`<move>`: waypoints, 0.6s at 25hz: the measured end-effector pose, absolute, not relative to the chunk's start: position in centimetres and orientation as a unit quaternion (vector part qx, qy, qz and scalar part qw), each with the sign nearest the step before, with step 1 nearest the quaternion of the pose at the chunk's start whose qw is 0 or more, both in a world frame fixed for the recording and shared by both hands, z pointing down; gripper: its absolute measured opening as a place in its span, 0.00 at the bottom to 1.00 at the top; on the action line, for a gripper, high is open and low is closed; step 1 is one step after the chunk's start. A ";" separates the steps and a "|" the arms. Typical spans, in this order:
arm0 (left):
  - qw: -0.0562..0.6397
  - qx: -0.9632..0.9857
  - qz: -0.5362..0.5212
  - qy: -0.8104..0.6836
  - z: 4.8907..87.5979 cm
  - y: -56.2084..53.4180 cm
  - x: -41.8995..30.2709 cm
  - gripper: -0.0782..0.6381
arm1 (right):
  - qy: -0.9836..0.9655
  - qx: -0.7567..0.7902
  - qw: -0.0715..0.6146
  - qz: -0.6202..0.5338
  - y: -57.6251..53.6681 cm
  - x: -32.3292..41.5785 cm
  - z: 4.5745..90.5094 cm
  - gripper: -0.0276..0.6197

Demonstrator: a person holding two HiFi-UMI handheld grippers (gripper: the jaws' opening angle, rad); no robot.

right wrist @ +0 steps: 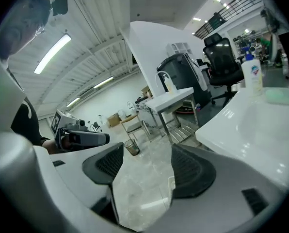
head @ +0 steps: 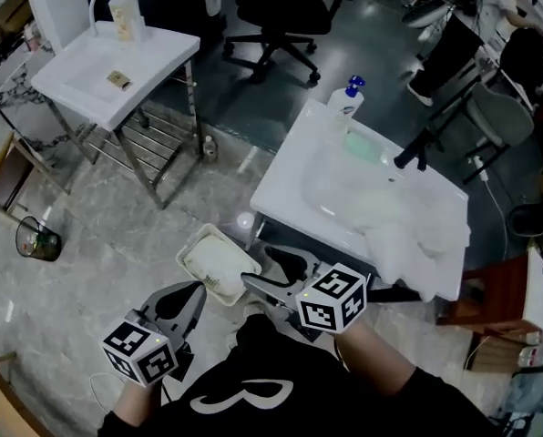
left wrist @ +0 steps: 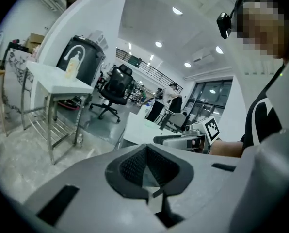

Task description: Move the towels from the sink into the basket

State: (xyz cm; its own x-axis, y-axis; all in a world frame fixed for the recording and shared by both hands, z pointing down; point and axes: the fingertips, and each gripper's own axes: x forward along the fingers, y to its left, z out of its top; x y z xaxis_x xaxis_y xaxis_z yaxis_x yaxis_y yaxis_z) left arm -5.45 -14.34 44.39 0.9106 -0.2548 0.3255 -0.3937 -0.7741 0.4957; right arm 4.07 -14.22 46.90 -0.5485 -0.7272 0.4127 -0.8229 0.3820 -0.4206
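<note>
No towel moved yet, by the look of it: a white heap of towels (head: 406, 237) in the sink (head: 285, 173), spilling out of the basin and draped over the front right corner. Long axis of that heap from the basin's middle out towards that corner, slantwise to the front edge. Down on the floor (head: 117, 208), the basket (head: 195, 247), white and seemingly empty, just beside the sink's front left leg and well below the cloth. Near that same front left corner, the right claw (head: 270, 271), wide open with nothing between the jaws; through the gap in the right gripper view, only floor and a sliver of white rim. Further left and nearer the body, the left claw (head: 182, 300), on the far side of the basket from the sink, pads closed together on nothing, as plain in the left gripper view. Heap ahead of and to the right of both, and higher than the basket; right claw clearly the nearer. Likely next: a reach forward and right with that open claw onto the draped part at the corner, jaws set across the fold rather than along it. Loose cloth, apt to trail and drag its neighbours, so worth a high lift before the swing left and down. At the back of the sink, a soap bottle (head: 347, 98) and a green sponge (head: 363, 147), well apart from the heap's near end and hardly in the way.
</note>
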 end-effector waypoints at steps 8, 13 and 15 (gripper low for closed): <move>0.272 0.951 0.134 -0.055 41.8 -11.6 3.9 0.12 | -0.768 0.581 0.073 0.260 -9.7 14.0 42.4 0.50; 0.256 0.955 0.148 -0.017 40.3 -9.7 9.6 0.12 | -0.738 0.625 0.074 0.244 -6.7 20.7 40.4 0.50; 0.249 0.956 0.153 -0.008 39.9 -9.1 11.9 0.12 | -0.725 0.639 0.066 0.249 -5.1 23.6 40.6 0.50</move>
State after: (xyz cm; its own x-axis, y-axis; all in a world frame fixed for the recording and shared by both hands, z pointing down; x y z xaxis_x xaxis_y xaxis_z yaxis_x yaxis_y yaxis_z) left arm 11.87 -9.14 39.90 0.9533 0.0615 0.2957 -0.0907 -0.8756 0.4744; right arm 23.55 -5.15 40.61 -0.1744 -0.8938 0.4133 -0.9592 0.0592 -0.2766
